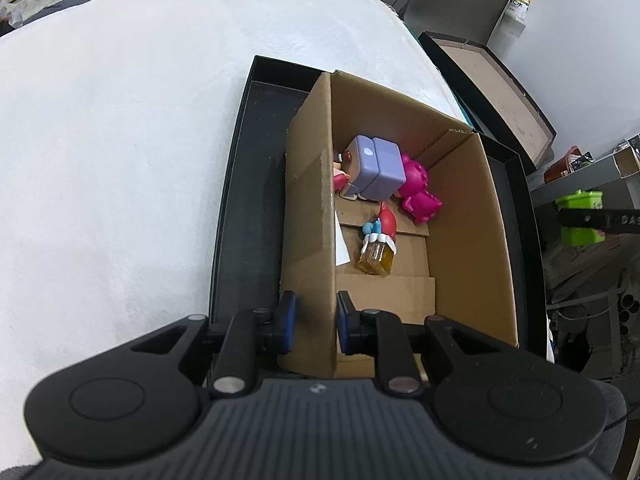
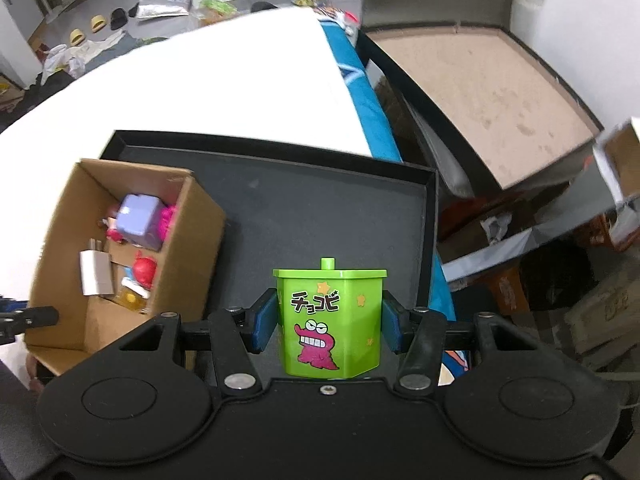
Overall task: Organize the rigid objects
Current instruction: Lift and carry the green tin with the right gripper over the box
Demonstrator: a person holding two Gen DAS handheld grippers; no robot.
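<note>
The right gripper pinches the green container upright between its jaws, above the black tray and to the right of the cardboard box. The left gripper clamps the box's near wall, steadying it. Carry the container over the box's right wall, then lower it into the free near end, short of the purple cube at the far end.
</note>
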